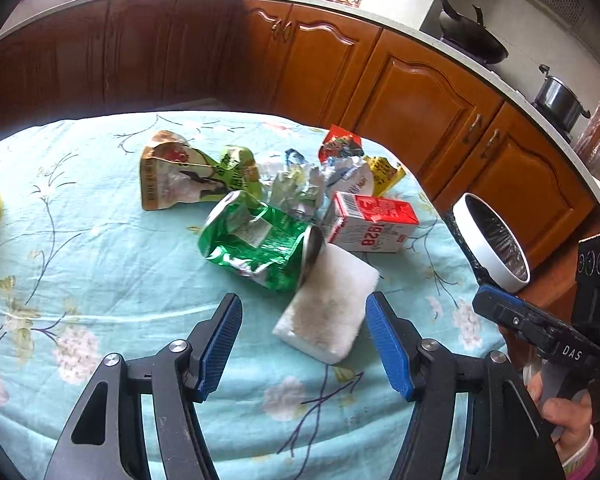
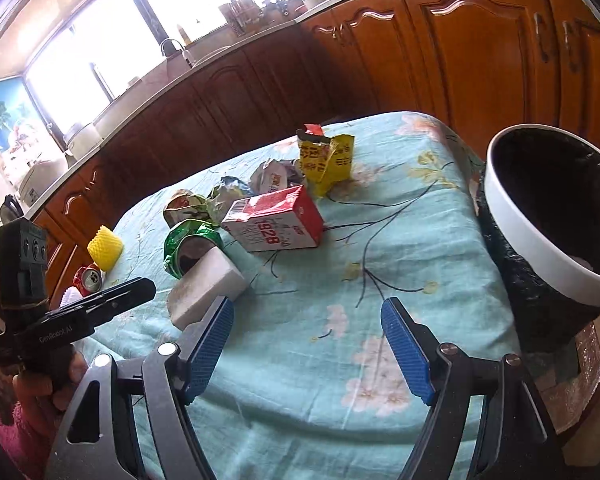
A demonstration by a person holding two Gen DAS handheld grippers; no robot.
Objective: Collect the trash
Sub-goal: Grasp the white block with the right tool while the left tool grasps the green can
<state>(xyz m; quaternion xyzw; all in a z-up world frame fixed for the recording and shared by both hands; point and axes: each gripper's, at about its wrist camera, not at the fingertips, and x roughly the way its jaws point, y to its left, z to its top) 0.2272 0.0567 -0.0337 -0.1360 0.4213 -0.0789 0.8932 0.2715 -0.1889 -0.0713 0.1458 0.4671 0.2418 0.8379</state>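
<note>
A heap of trash lies on the table with the light blue flowered cloth [image 1: 100, 248]: a white foam block [image 1: 330, 304] [image 2: 206, 286], a crushed green can [image 1: 260, 240] [image 2: 188, 246], a red and white carton [image 1: 374, 222] [image 2: 274, 220], a yellow wrapper [image 2: 328, 160] and crumpled bags [image 1: 172, 172]. My left gripper [image 1: 304, 320] is open, the foam block's near end lying between its blue pads untouched. My right gripper [image 2: 308, 320] is open over bare cloth, right of the block. The white-rimmed bin [image 2: 556, 216] [image 1: 492, 240] with a black liner stands off the table's right edge.
A yellow foam net [image 2: 106, 248] and a red can [image 2: 88, 278] lie at the table's left side. Wooden cabinets [image 1: 420, 96] under a worktop with pots run behind. A hand [image 1: 568, 416] holds the other gripper at the right in the left wrist view.
</note>
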